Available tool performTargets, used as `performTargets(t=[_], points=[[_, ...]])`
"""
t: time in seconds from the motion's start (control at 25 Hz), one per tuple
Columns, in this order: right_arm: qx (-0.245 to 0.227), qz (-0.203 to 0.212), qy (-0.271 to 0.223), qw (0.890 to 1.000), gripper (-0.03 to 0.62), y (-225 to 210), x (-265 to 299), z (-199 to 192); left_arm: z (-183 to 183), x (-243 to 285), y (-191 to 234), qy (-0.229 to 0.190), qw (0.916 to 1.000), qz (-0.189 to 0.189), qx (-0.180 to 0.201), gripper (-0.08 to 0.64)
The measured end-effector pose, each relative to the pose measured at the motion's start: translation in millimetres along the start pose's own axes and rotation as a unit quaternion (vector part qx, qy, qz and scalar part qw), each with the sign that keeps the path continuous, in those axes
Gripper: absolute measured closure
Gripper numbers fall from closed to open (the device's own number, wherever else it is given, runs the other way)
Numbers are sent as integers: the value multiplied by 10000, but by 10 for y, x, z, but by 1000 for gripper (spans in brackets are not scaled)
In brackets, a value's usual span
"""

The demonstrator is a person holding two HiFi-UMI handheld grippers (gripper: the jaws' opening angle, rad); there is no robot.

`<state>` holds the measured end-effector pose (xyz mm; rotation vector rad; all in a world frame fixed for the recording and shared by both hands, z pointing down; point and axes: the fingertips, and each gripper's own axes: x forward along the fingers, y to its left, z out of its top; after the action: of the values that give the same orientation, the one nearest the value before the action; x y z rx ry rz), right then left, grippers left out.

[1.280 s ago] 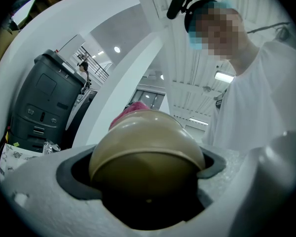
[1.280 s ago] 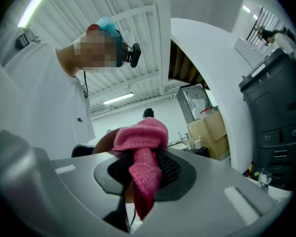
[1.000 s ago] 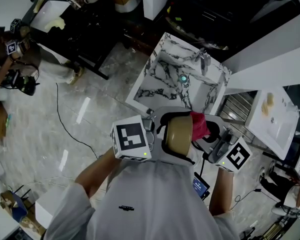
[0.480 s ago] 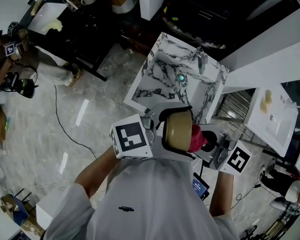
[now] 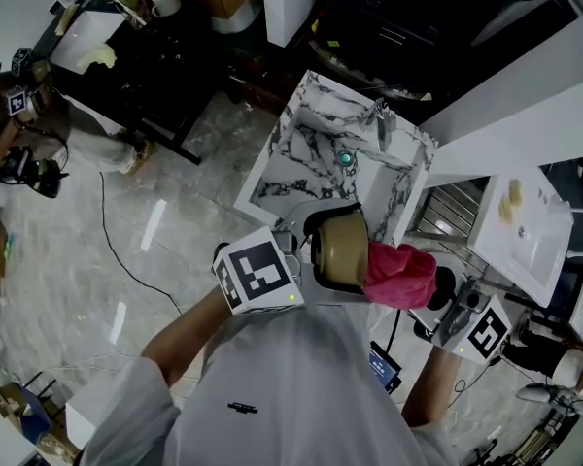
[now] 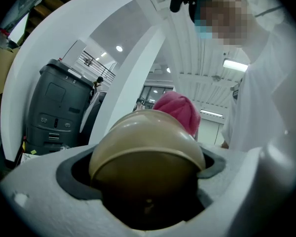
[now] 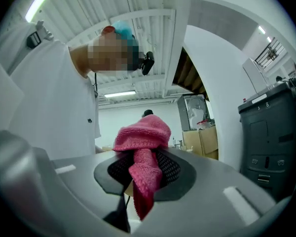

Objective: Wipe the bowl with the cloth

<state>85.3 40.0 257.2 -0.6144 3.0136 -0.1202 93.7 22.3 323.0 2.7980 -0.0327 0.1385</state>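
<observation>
- The left hand-held gripper (image 5: 307, 268) clamps the tan bowl (image 5: 343, 249), held on its side near the person's chest.
- The right hand-held gripper (image 5: 445, 304) pinches the bunched pink cloth (image 5: 400, 276), just beside the bowl's right edge.

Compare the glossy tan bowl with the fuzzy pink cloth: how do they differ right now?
The glossy tan bowl is smooth, rigid and round; the fuzzy pink cloth is soft and bunched. The bowl is clamped in the left gripper, the cloth in the right gripper. Both are held in the air, side by side.
</observation>
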Motion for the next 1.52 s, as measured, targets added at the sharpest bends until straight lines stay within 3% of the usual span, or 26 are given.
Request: performTargets(t=[0.24, 0.36, 0.52, 0.64, 0.8, 0.92, 1.08, 1.36, 1.52], points=[[-246, 15, -4, 9997, 502, 29, 91, 131, -82, -85, 372, 287, 9941, 1027, 186, 8], [-364, 81, 47, 9993, 502, 50, 160, 147, -106, -130, 510, 348, 9903, 1334, 188, 8], [-890, 253, 826, 9923, 502, 146, 353, -40, -170, -131, 501, 701, 9832, 1552, 659, 8], [-1427, 341, 1590, 9763, 502, 193, 485, -241, -275, -142, 487, 1142, 9707, 1748, 1191, 8], [-1808, 379, 2109, 9599, 502, 153, 566, -367, -386, -156, 524, 1489, 9569, 1924, 1584, 8], [-1940, 365, 2300, 9530, 500, 93, 592, -399, -418, -177, 543, 1617, 9530, 1911, 1706, 8], [-1980, 304, 2250, 9535, 500, 1, 615, -356, -442, -144, 509, 1722, 9525, 1728, 1825, 8], [-2025, 190, 2086, 9566, 500, -200, 671, -301, -551, -29, 258, 1930, 9464, 1086, 2351, 8], [-1999, 51, 2116, 9567, 502, -370, 715, -326, -542, 9, 121, 1811, 9508, 809, 2382, 8]])
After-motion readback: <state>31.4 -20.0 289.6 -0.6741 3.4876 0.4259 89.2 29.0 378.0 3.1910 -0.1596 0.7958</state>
